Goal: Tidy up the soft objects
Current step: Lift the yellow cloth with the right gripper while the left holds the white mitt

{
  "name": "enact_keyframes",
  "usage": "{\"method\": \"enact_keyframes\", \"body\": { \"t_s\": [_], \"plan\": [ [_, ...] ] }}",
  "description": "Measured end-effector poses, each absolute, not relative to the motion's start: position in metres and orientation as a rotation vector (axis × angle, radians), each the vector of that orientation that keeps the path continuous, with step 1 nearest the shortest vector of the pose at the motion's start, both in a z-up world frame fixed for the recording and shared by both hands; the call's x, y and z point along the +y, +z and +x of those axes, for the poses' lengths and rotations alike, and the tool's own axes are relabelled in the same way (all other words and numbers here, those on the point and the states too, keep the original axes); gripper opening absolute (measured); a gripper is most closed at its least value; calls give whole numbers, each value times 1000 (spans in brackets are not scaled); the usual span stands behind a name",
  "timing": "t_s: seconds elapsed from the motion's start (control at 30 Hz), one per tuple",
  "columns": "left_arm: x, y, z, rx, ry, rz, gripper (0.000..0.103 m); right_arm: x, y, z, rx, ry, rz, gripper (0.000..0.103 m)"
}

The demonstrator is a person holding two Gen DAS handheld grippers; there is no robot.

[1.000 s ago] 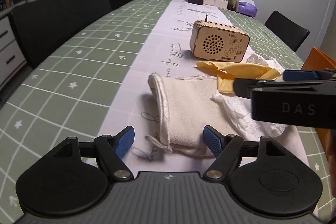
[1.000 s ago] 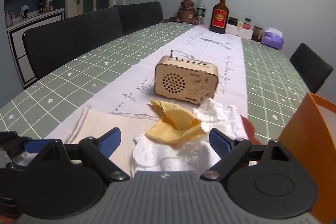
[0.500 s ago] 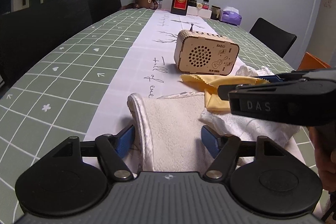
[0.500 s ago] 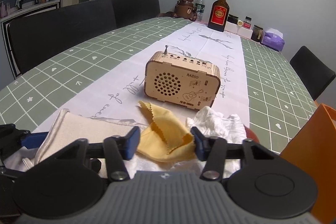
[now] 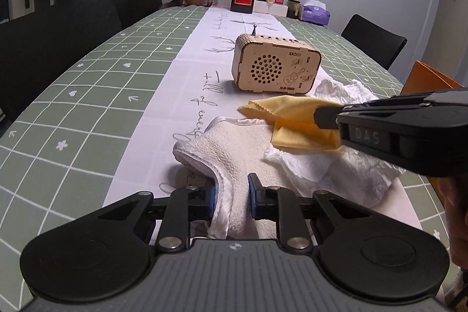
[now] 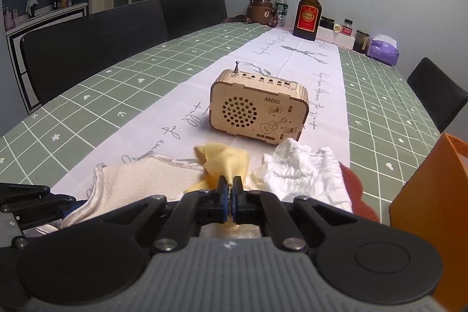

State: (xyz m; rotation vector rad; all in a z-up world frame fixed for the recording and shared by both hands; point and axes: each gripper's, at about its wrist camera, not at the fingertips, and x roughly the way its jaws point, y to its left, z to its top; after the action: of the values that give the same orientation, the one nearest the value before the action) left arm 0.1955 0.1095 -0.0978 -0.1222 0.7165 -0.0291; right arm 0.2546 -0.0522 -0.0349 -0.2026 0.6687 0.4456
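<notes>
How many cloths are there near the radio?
3: cream towel between the closing left fingers; yellow cloth pinched by the right gripper; crumpled white cloth beneath. More may be hidden.

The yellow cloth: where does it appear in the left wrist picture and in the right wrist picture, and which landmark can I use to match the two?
Left wrist view: the yellow cloth lies right of centre, its right part behind the dark right gripper.
Right wrist view: it is at lower centre, pinched in that gripper.
Shared landmark: the wooden radio stands just behind the cloth in both views.
</notes>
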Motion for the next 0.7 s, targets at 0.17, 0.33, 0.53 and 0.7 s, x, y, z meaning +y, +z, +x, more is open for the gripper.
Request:
{"method": "enact_keyframes", "body": {
  "t_s": [0.17, 0.33, 0.53, 0.7],
  "plan": [
    [110, -95, 179, 745, -16, -134, 21, -61, -26, 235, 660, 459, -199, 0],
    [110, -91, 151, 763, 12, -118, 21, -72, -23, 208, 655, 460, -214, 0],
    [103, -88, 109, 767, 29, -75, 21, -90, -27, 177, 669, 449, -221, 0],
    [92, -88, 80, 727, 35, 8, 50, -104, -25, 152, 654, 456, -211, 0]
  ]
}}
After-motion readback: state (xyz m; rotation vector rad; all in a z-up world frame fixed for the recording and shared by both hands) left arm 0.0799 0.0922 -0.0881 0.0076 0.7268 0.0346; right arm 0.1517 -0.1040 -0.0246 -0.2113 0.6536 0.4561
